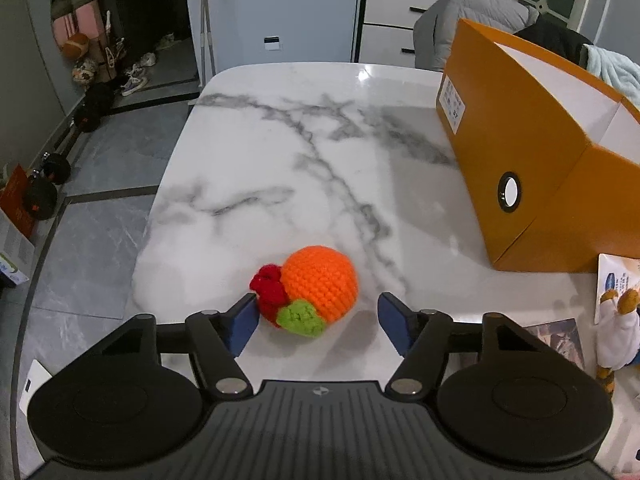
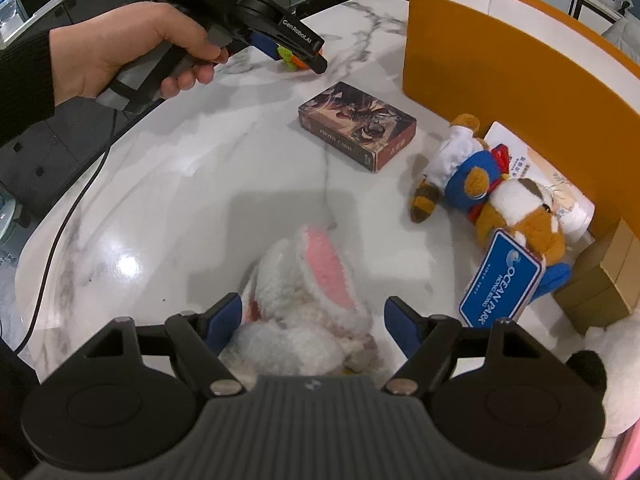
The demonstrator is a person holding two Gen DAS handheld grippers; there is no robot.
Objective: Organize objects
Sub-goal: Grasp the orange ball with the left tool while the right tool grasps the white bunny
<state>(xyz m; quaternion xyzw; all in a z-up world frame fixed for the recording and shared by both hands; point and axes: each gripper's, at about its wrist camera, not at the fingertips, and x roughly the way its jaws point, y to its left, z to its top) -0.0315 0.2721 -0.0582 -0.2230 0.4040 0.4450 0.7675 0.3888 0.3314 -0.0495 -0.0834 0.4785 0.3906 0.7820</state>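
Observation:
A crocheted orange fruit [image 1: 320, 282] with red and green bits lies on the marble table [image 1: 280, 152]. My left gripper [image 1: 318, 322] is open, its blue pads on either side of the toy; the left pad touches the red part. In the right wrist view the left gripper [image 2: 296, 54] hangs over that toy. My right gripper [image 2: 312, 320] is open around a white plush rabbit [image 2: 308, 300] with pink ears. An open orange box [image 1: 532, 152] stands at the right; it also shows in the right wrist view [image 2: 500, 64].
A small picture box [image 2: 358, 124] lies mid-table. A plush raccoon in blue and white [image 2: 496, 200] with an Ocean Park tag [image 2: 500, 284] lies by the orange box. Brown cartons [image 2: 608, 280] and a white plush [image 2: 616, 372] sit at the right. The table's left edge drops to the floor.

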